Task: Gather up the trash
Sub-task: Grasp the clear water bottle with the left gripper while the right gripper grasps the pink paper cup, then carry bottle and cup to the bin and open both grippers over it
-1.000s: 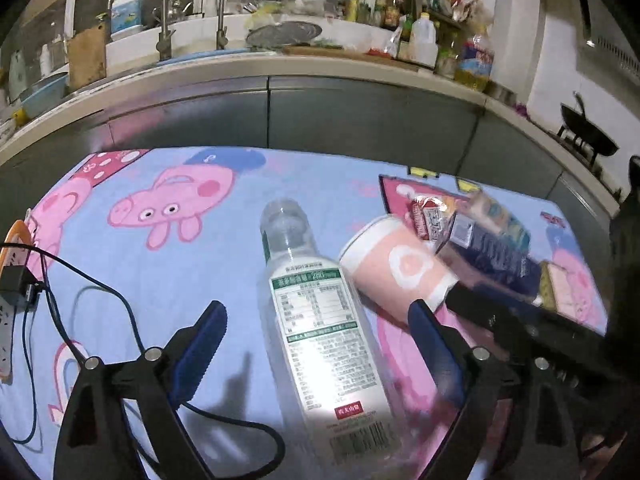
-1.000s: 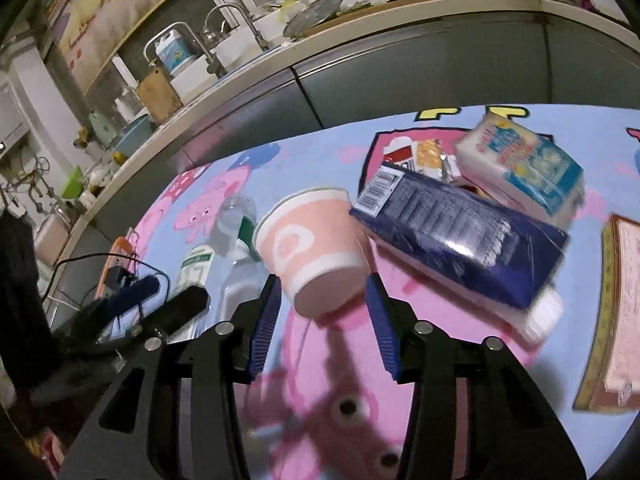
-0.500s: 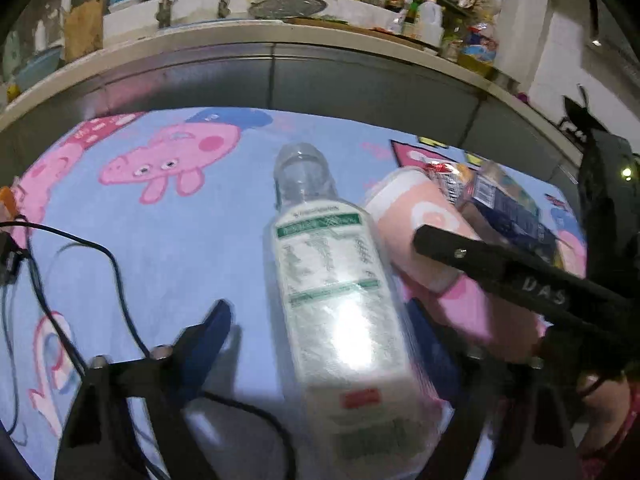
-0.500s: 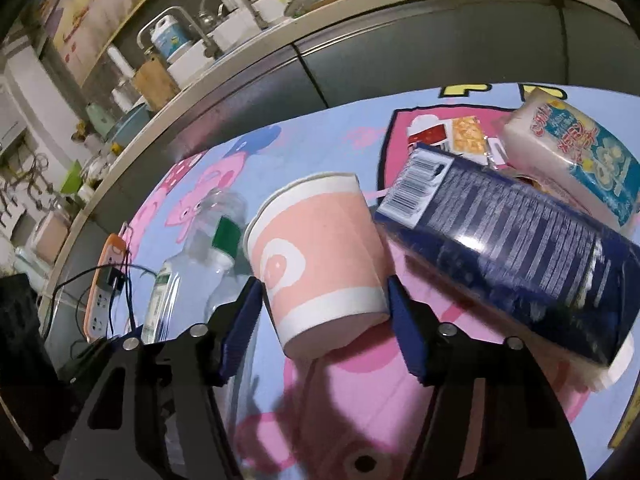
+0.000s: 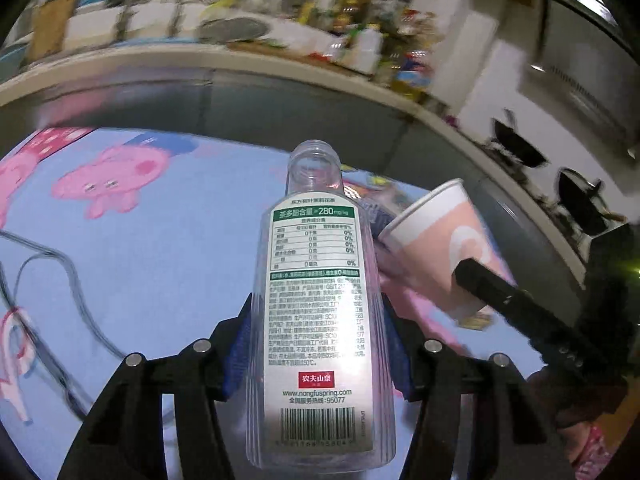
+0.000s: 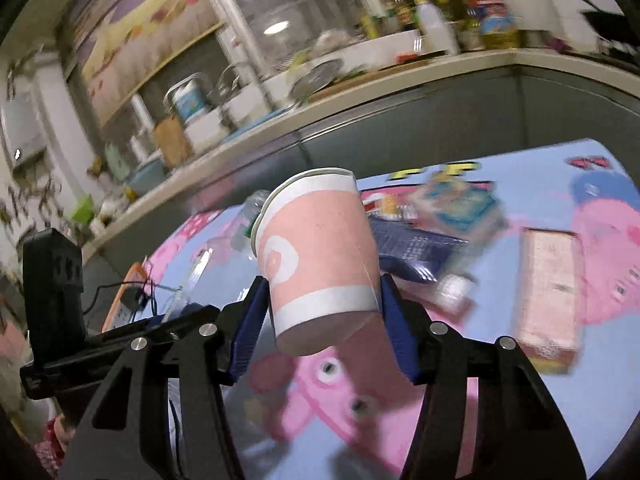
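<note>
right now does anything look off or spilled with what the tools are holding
No spill shows. The clear bottle in the left tool has no cap and looks empty. The pink paper cup, clamped in the right tool, tilts a little. Packets lie jumbled on the tablecloth behind it.

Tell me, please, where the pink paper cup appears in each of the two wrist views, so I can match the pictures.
Left wrist view: the pink paper cup is right of centre, beside the clear plastic bottle, with one finger of the right gripper across it.
Right wrist view: the cup is in the centre, clamped in the right gripper.
Shared landmark: the dark blue packet, which shows partly between bottle and cup.
</note>
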